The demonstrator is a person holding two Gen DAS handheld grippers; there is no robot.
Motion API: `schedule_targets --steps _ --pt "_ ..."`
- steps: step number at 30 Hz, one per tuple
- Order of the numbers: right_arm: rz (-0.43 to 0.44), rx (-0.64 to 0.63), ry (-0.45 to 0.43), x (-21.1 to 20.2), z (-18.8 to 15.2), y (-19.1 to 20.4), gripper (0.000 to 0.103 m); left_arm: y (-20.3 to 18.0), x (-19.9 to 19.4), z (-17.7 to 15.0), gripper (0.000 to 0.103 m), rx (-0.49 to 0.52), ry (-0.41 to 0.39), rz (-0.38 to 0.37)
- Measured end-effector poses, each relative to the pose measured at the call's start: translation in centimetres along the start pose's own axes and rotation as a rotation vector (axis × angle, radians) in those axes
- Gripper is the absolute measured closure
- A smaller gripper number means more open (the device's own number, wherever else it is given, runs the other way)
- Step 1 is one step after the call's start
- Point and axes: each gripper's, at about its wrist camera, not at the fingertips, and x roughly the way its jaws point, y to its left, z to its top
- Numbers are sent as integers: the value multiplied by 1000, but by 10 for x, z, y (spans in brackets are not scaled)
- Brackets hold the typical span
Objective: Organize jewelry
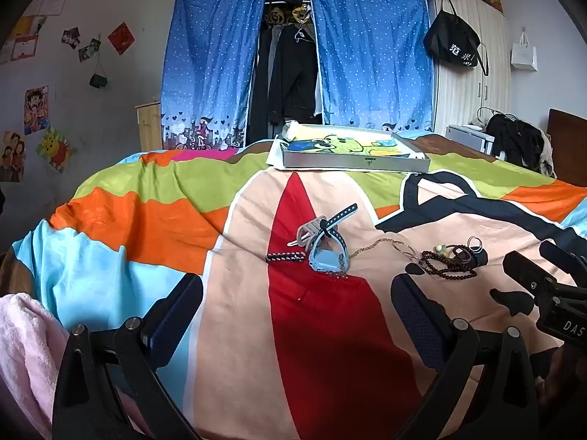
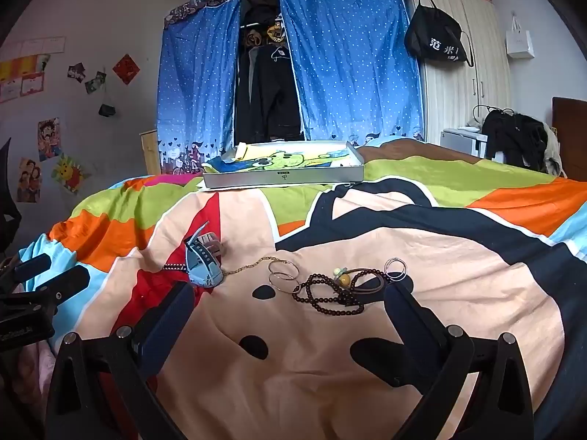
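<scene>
Both grippers, left gripper [image 1: 297,300] and right gripper [image 2: 290,311], hung over the bedspread [image 2: 330,359] with fingers spread wide, empty. Ahead lay the blue watch [image 2: 203,269], bangles [image 2: 282,273] and dark bead necklace [image 2: 330,293]; the tray [image 2: 282,178] sat well beyond.

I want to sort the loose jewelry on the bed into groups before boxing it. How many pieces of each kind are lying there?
Watches: 1 blue watch
Thin metal bangles: 2
Silver rings: 2
Dark bead strands: 1
Thin chains: 1
Braided black-and-white bands: 1
Total: 8, with the tangled pile counted as seen.
</scene>
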Motion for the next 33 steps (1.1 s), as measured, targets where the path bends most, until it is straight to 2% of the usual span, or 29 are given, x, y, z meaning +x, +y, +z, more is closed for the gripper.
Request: schedule_targets --steps 33 --pt "0 7 8 2 -1 -1 0 0 0 0 2 2 3 -1"
